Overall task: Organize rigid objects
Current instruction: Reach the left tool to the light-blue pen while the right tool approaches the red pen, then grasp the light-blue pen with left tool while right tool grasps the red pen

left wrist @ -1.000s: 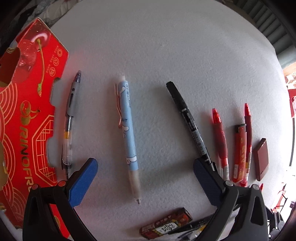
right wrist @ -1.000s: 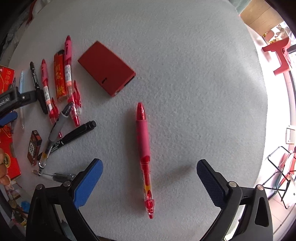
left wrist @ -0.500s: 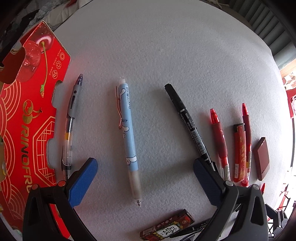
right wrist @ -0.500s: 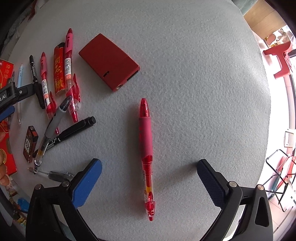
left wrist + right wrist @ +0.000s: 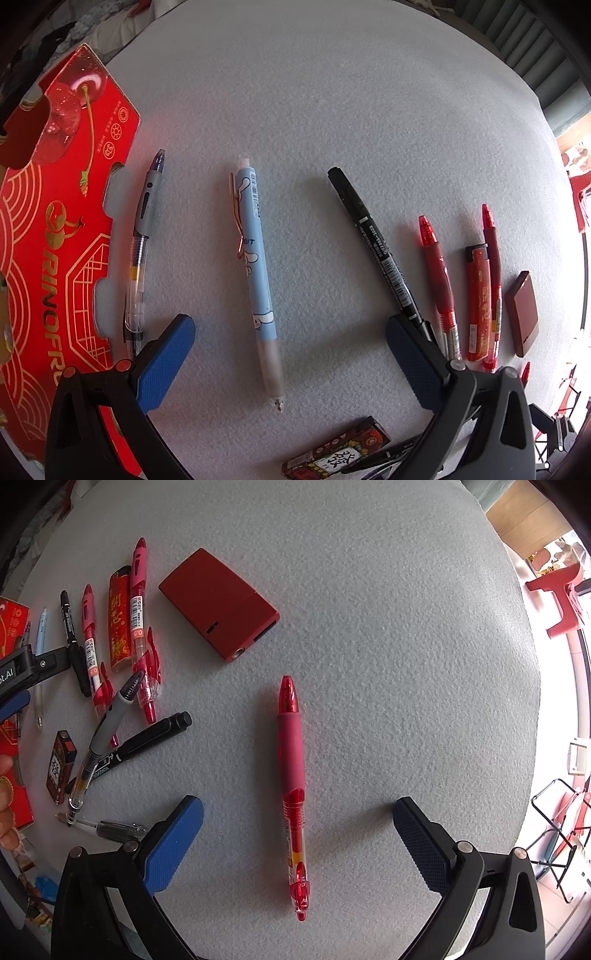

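My left gripper (image 5: 291,360) is open and empty just above the white table, straddling a light blue pen (image 5: 256,266). A grey pen (image 5: 142,240) lies to its left and a black marker (image 5: 375,243) to its right, then two red pens (image 5: 437,277) and a red lighter (image 5: 478,302) in a row. My right gripper (image 5: 295,843) is open and empty, with a lone red pen (image 5: 291,775) lying lengthwise between its fingers. The left gripper also shows at the left edge of the right wrist view (image 5: 22,679).
A red cardboard box (image 5: 48,240) lies at the table's left side. A flat dark red case (image 5: 218,603) lies beyond the lone pen. A loose pile of a grey pen (image 5: 107,727), a black marker (image 5: 144,740), a small printed box (image 5: 61,766) and a clear pen (image 5: 107,829) lies near the table's near edge.
Both grippers have drifted slightly; the lone red pen sits a little more centred between the right fingers. Nothing was taken hold of or let go.
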The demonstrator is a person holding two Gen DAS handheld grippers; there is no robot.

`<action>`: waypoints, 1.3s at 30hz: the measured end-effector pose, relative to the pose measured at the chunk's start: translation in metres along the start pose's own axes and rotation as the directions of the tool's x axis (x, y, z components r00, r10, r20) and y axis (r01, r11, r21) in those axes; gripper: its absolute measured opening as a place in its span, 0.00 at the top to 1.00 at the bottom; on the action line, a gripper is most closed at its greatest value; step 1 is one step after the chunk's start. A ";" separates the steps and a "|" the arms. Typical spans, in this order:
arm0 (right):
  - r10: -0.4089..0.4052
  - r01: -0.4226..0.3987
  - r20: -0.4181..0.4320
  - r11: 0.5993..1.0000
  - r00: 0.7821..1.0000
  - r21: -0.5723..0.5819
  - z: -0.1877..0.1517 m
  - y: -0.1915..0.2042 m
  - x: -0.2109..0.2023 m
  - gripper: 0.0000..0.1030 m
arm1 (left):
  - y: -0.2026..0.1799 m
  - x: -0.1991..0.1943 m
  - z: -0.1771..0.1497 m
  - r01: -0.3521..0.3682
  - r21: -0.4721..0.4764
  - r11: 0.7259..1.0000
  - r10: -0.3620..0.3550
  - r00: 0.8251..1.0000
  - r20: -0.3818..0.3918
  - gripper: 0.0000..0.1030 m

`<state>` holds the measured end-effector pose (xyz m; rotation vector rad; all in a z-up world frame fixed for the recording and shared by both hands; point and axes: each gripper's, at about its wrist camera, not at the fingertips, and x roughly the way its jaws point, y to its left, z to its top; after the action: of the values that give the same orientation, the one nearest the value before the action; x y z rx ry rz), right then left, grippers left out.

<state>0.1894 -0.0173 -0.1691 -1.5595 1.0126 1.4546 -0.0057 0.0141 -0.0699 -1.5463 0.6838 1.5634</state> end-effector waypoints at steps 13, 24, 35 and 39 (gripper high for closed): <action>0.017 -0.017 0.006 1.000 1.000 0.005 -0.002 0.001 -0.004 0.00 | 0.002 0.005 0.000 -0.004 -0.010 1.000 0.004 1.000 0.019 0.00; 0.030 -0.030 -0.002 1.000 1.000 0.005 -0.005 -0.001 -0.008 0.01 | -0.014 0.006 0.001 -0.009 0.002 1.000 0.009 0.999 0.041 0.00; 0.028 -0.027 -0.008 1.000 1.000 0.007 -0.005 -0.001 -0.008 0.01 | -0.013 0.004 0.008 -0.018 0.002 1.000 0.018 0.999 0.047 0.00; 0.027 -0.027 -0.009 1.000 1.000 0.006 -0.005 -0.001 -0.008 0.01 | -0.012 0.003 0.008 -0.019 0.001 1.000 0.019 0.999 0.047 0.00</action>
<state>0.1921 -0.0212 -0.1607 -1.5543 1.0464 1.4629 -0.0001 0.0277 -0.0699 -1.5009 0.6748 1.6079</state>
